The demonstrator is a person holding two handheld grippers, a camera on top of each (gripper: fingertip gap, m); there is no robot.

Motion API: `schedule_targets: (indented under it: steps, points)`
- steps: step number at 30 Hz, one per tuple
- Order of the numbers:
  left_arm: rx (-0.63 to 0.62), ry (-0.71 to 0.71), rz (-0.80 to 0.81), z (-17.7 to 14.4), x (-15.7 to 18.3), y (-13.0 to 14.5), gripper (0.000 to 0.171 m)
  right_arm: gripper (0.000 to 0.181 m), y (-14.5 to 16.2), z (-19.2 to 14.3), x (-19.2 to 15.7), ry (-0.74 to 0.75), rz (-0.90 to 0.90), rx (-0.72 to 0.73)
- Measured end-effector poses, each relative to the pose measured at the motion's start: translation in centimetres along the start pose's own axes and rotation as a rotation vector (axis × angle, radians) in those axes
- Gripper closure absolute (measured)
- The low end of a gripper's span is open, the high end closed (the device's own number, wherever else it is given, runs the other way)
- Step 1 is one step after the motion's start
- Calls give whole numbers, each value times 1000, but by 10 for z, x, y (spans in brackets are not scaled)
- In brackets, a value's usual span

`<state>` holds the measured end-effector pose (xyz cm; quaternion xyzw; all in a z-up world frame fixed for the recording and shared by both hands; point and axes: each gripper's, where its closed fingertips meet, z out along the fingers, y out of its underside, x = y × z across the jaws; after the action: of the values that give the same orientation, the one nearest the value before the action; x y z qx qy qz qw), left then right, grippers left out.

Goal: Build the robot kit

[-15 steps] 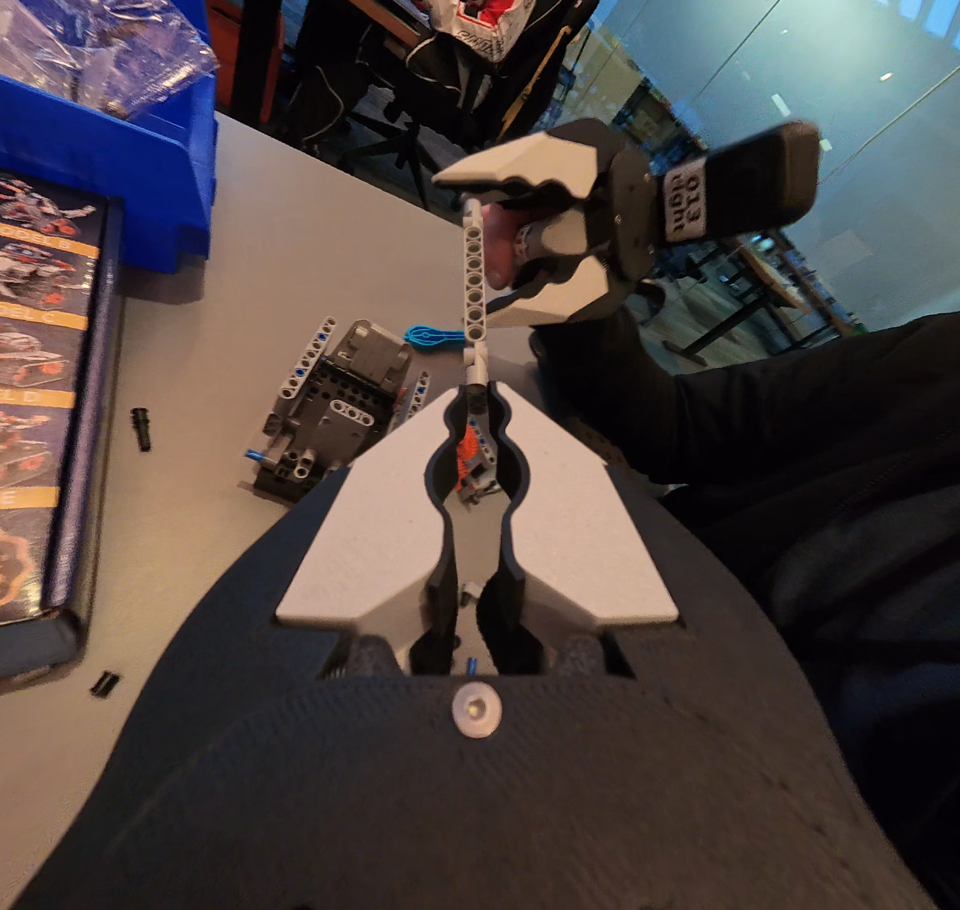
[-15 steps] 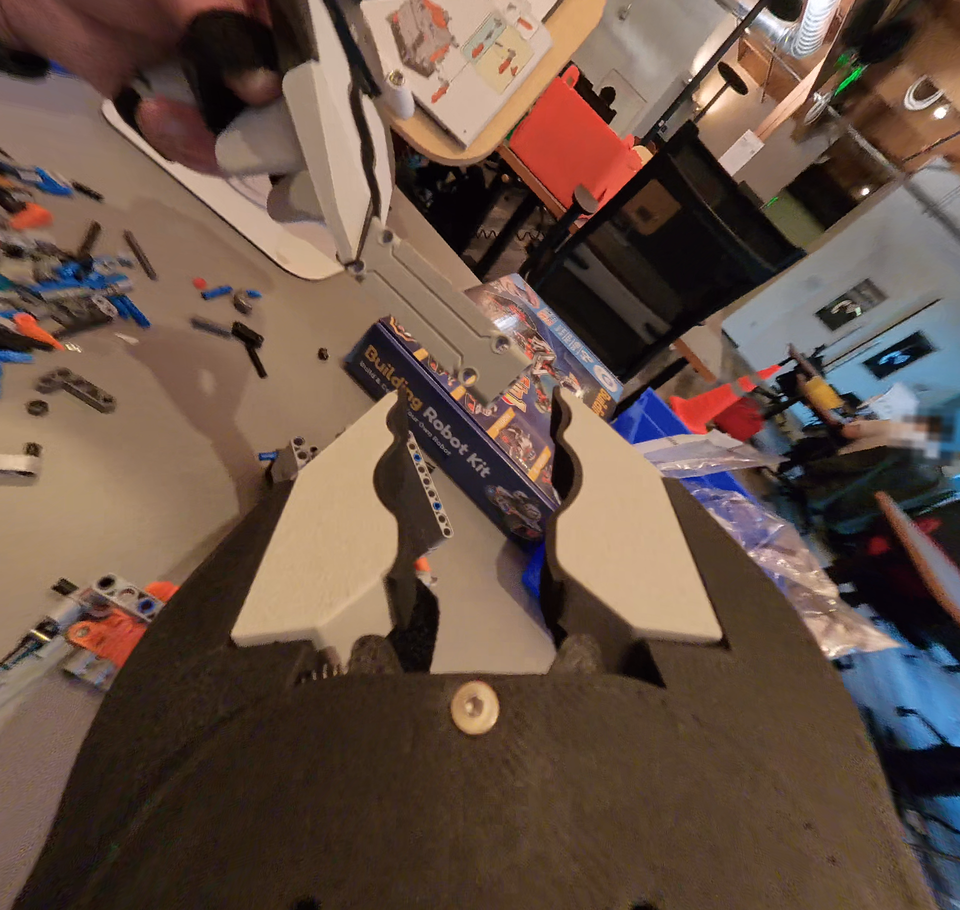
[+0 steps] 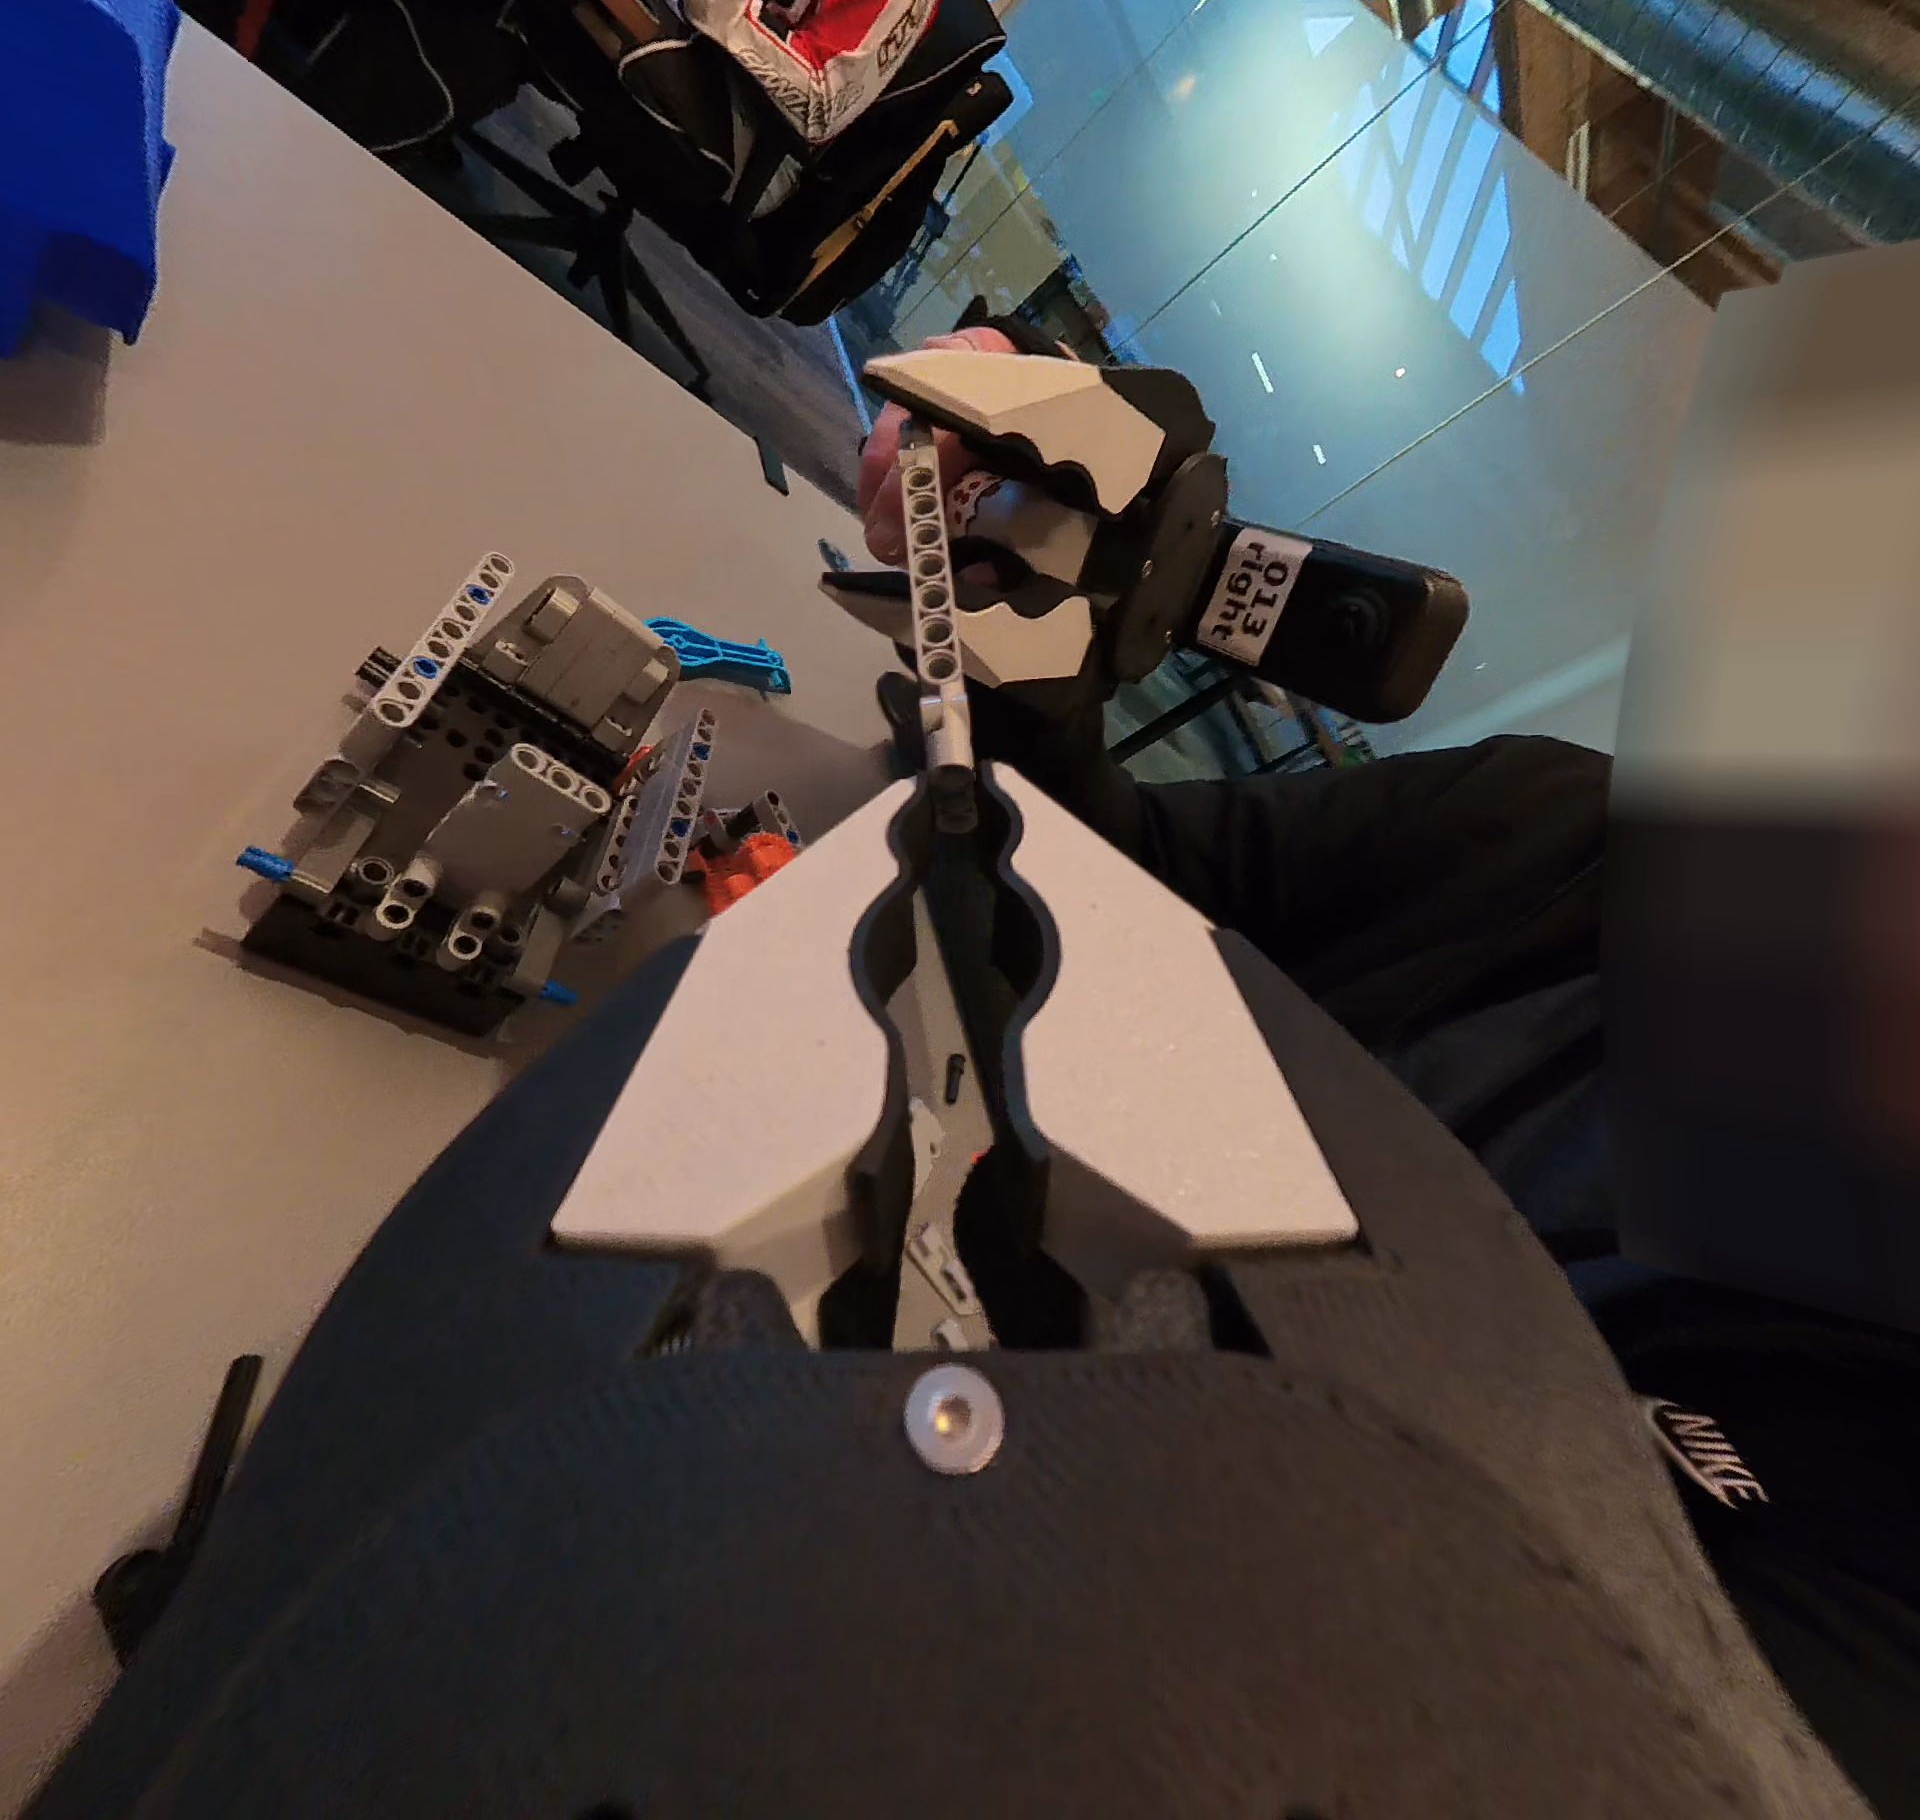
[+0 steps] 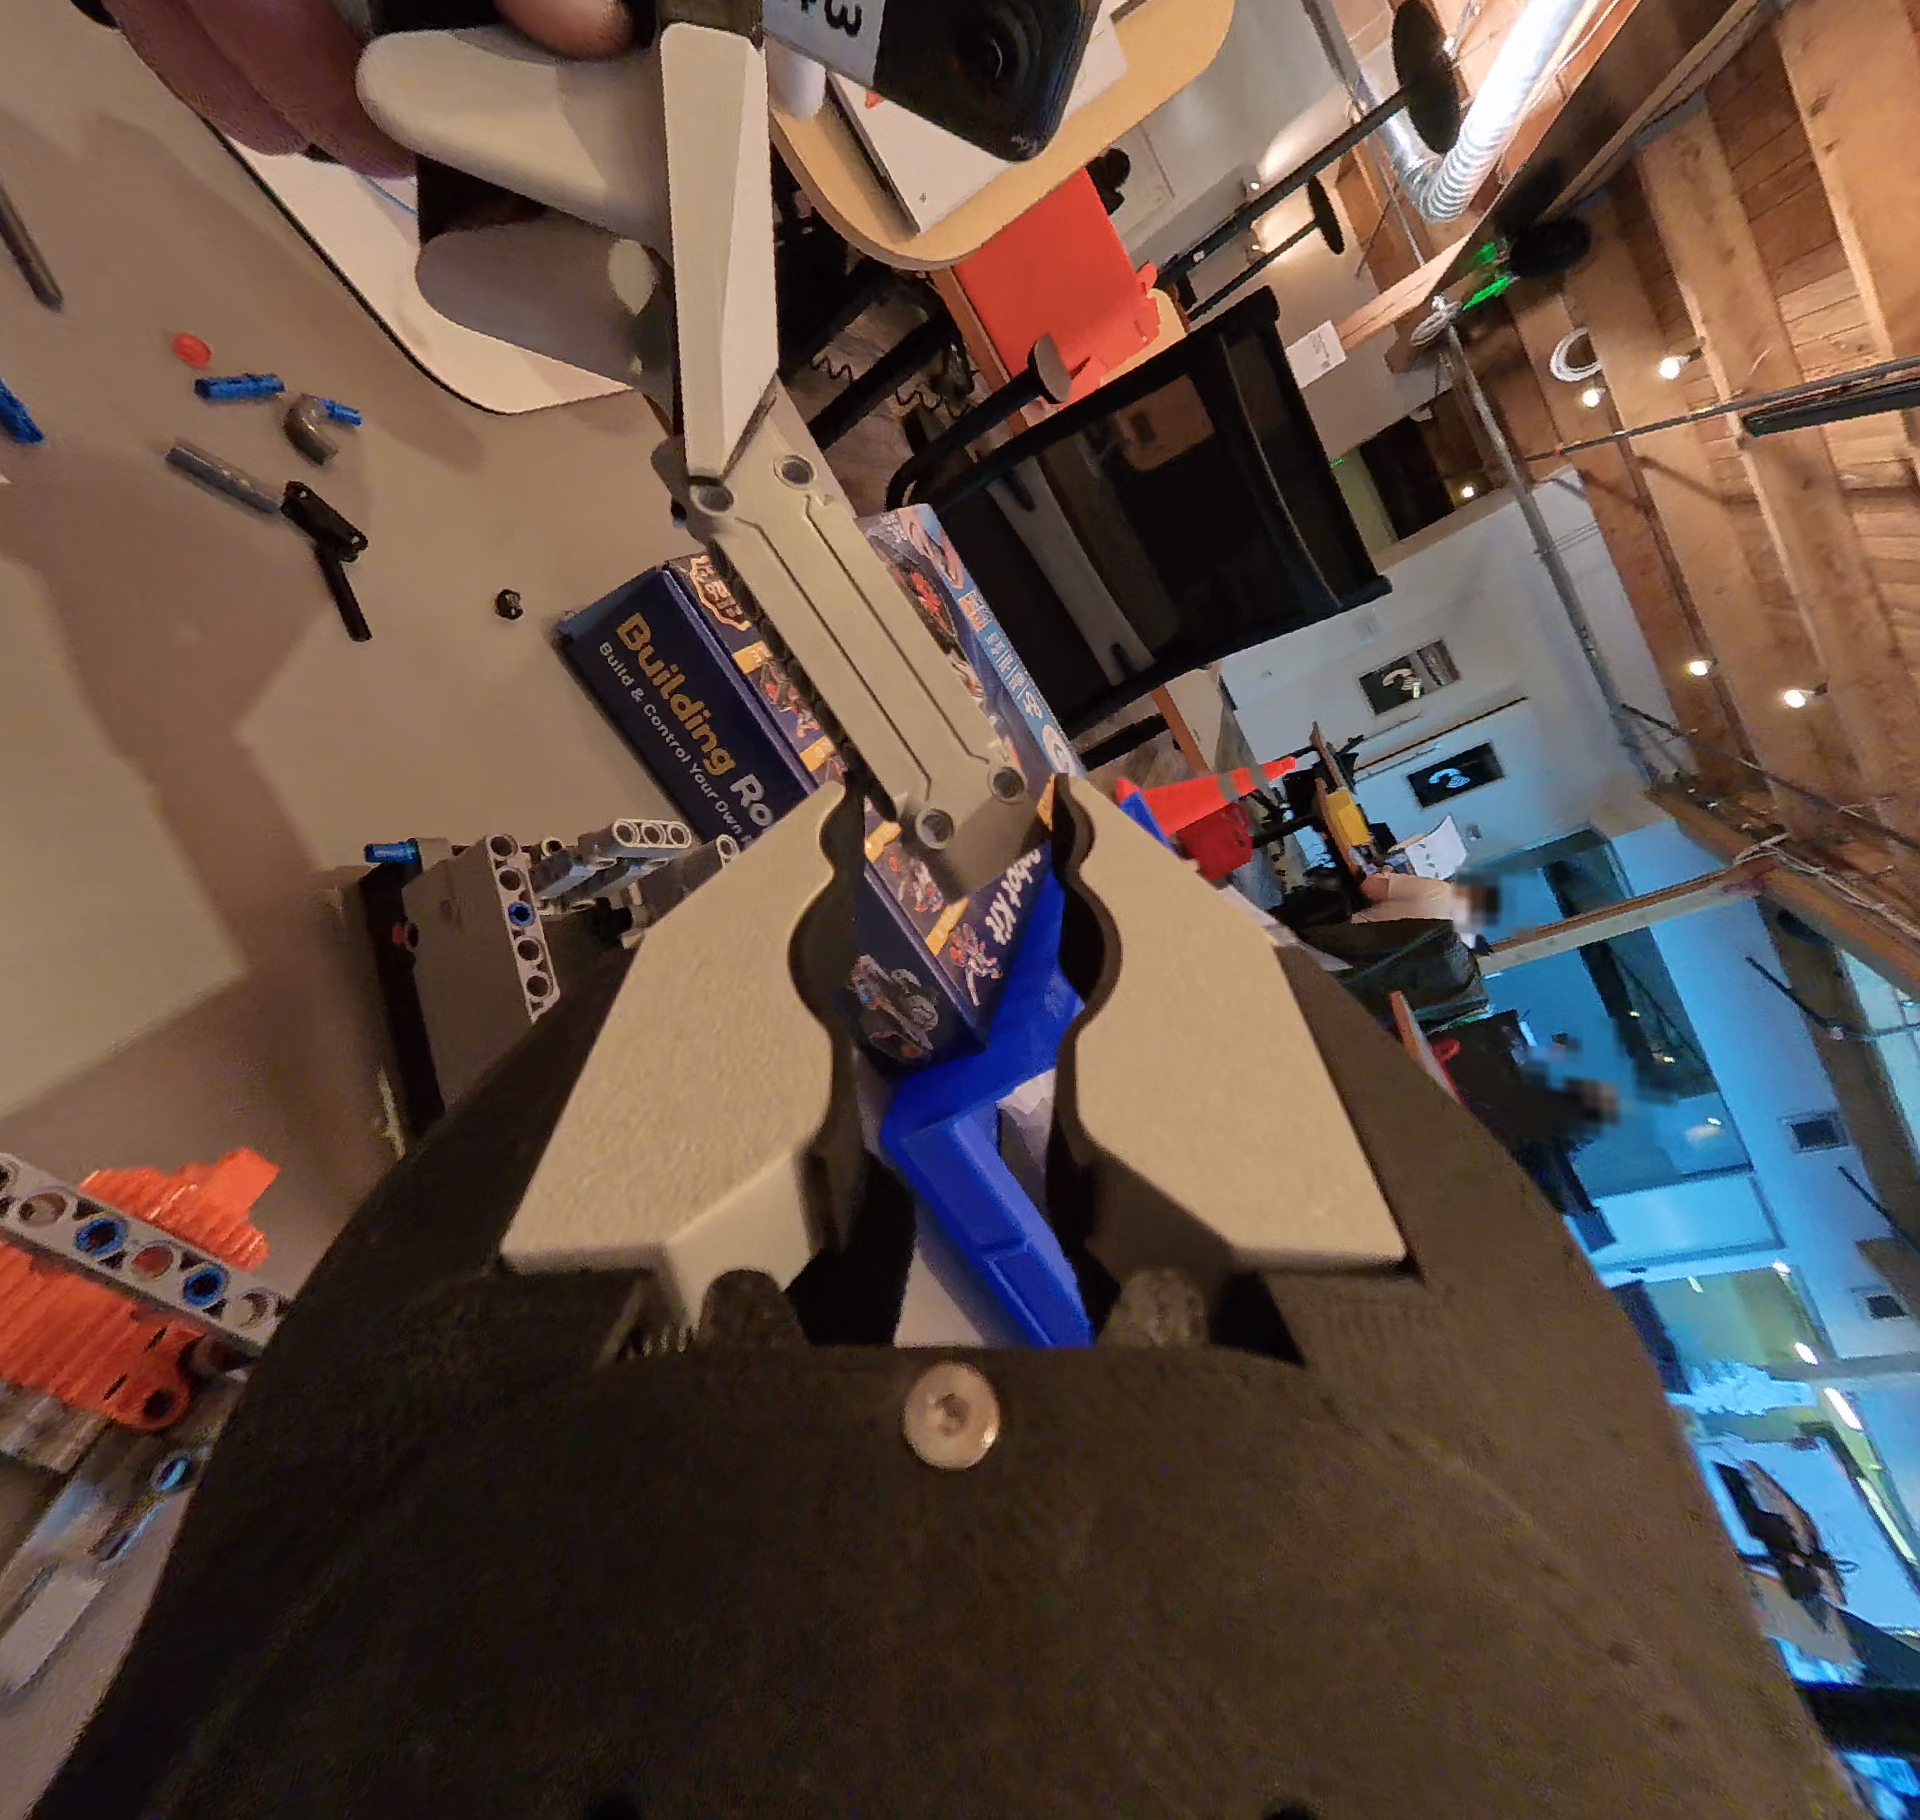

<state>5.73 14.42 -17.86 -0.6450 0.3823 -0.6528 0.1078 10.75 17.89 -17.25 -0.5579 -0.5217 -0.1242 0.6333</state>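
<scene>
We see the left gripper (image 3: 951,783) with its fingers pressed together on the lower end of a long grey part (image 4: 862,669), a flat panel with a holed beam along its edge. The part rises from the fingertips, lifted clear of the worktop (image 3: 343,440).

In the right wrist view, the far end of that part sits between the tips of the right gripper (image 4: 951,814). Its fingers are spread, with a clear gap between them, and we cannot tell whether either finger touches the part. In the left wrist view the same spread fingers lie to either side of the beam's upper stretch.

Below the left gripper, on the worktop near its front edge, stands a grey and black brick assembly (image 3: 468,794) with white holed beams and blue pins. A light blue piece (image 3: 717,650) lies just behind it, and an orange piece (image 3: 743,861) just beside it.

The right wrist view shows a dark blue kit box (image 4: 717,721) farther along the worktop, a blue bin (image 4: 997,1126) beside it, and loose pins and connectors (image 4: 312,523) scattered toward the far edge. An orange and grey assembly (image 4: 125,1261) lies at the near left.
</scene>
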Motion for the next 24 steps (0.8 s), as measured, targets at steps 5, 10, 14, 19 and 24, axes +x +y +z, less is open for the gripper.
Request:
schedule_targets:
  steps: [5, 10, 14, 19, 24]
  points:
    - [7, 31, -43, 0, -1, 1, 166, 150, 9, 1, -10, -90, 71, -41]
    - [39, 53, -60, -2, -2, -4, 164, 154, 14, 1, -17, -166, 139, -56]
    - [52, 42, -43, -3, -1, -7, 163, 157, 16, 1, -23, -216, 170, -61]
    - [62, 20, -31, -4, -3, -9, 161, 158, 17, 0, -26, -245, 201, -61]
    - [73, 9, -23, -5, -5, -11, 160, 158, 16, -1, -27, -259, 215, -54]
